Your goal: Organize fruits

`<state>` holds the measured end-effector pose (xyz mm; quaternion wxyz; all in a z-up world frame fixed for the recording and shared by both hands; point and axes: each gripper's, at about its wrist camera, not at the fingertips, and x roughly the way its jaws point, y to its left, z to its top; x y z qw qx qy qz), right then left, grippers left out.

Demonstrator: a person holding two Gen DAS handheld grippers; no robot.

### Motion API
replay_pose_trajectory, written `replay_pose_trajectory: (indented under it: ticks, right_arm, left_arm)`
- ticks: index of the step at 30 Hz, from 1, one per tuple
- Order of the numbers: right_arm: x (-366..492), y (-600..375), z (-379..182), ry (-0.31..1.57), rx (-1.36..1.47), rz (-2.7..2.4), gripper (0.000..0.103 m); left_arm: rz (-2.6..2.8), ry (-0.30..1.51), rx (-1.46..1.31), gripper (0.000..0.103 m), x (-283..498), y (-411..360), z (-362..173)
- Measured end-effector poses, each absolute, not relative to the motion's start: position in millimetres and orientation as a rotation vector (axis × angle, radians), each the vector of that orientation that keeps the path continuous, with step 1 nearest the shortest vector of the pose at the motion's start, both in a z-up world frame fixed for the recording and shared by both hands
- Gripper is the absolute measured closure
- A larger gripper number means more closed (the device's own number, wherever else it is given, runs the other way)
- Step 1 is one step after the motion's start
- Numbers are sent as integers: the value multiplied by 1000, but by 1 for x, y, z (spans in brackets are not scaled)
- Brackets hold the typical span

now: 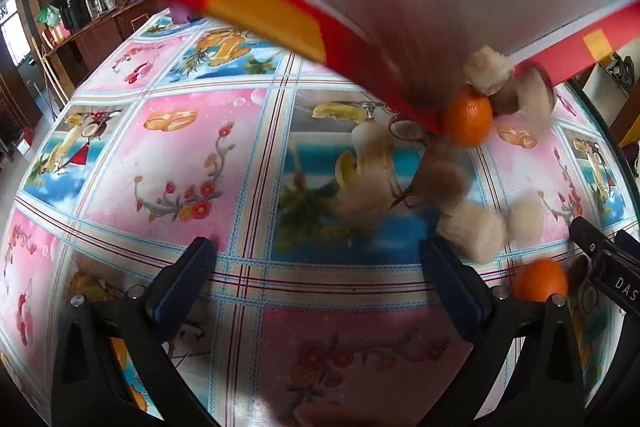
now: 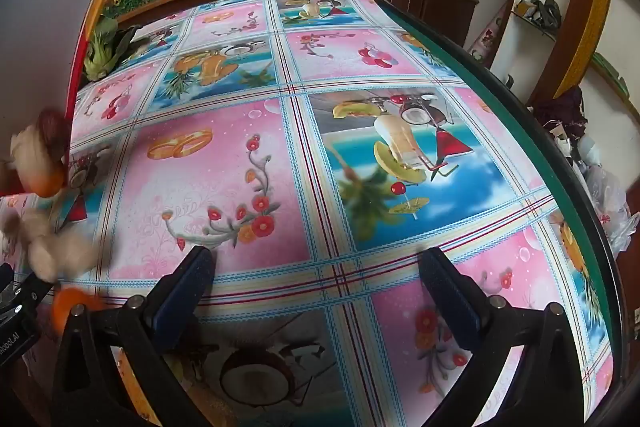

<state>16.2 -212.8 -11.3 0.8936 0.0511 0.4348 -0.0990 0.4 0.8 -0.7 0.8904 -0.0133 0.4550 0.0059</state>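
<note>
Left gripper: our left gripper [image 1: 316, 259] is wide open and holds nothing. It hangs over the middle of the table [image 1: 180, 155].

Right gripper: our right gripper [image 2: 316, 267] is wide open too, with nothing in it. It sits nearer the table's right edge.

Tray: a big white tray with a red rim [image 1: 280, 15] is tipped up over the far side of the table. It is blurry. We cannot see who or what holds it.

Fruits: the fruits look like they are spilling out from the tray's low edge. We see 1 orange [image 1: 467, 121] right at the rim and a 2nd orange [image 1: 540, 279] closer to us, just beside the right gripper's side. Pale brown fruits [image 1: 476, 231] lie between them. They are too blurry to name.

Which way: the oranges are round, so they have no long side. We cannot tell how the pale ones point.

Greens: a leafy green bunch [image 2: 106, 53] lies by the far left corner, well apart from the fruits.

Step now: we think the fruits are not sorted yet.

How to do it well: we should wait until the fruits stop rolling. Then we pick 1 at a time, the near orange first. Come down from above, fingers on both sides, and squeeze gently so it does not pop out.
</note>
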Motion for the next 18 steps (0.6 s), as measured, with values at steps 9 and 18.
replay_pose_trajectory:
  ticks: [9,18]
  right_arm:
    - [17,-213,-12,906,106,-205,0]
    - [17,-213,-12,907,106,-205,0]
  left_arm:
    - [14,946,-26,0,1,3,-3]
    - [14,948,-23,0,1,1,-1]
